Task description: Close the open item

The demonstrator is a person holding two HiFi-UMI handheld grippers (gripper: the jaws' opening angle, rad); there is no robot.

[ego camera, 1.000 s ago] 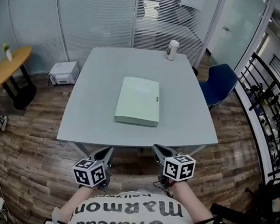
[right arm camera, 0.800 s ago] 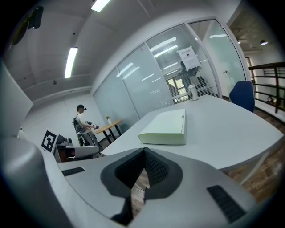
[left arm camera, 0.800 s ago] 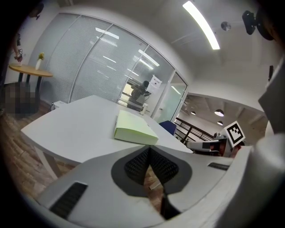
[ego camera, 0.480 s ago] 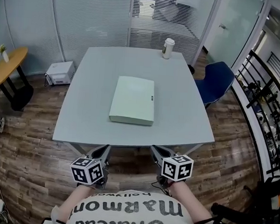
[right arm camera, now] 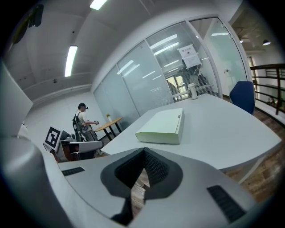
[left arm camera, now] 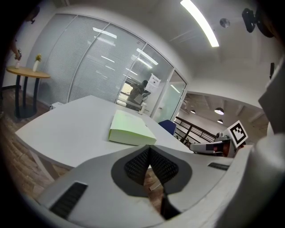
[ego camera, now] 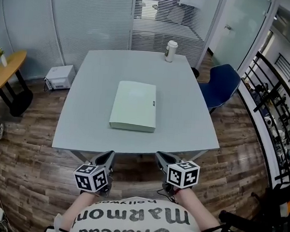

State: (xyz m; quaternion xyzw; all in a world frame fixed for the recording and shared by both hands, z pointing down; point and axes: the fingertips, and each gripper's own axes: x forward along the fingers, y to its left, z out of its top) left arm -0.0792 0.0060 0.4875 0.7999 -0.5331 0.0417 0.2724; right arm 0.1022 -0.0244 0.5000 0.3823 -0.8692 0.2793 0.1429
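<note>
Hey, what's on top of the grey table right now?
A pale green flat box lies near the middle; a lidded cup stands at the far edge. The box looks shut, so its contents are hidden.

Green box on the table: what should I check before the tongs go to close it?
1. Left tongs empty: ok. The jaws are together with nothing between them.
2. Right tongs empty: ok. They are together and hold nothing.
3. Tongs near the green box: not ok. Both hang off the near edge of the table, apart from the box.
4. Way to the box free: ok. Only a cup stands on the table, at the far edge.
5. Box really open: cannot tell. Its top looks flat and no gap shows.
</note>
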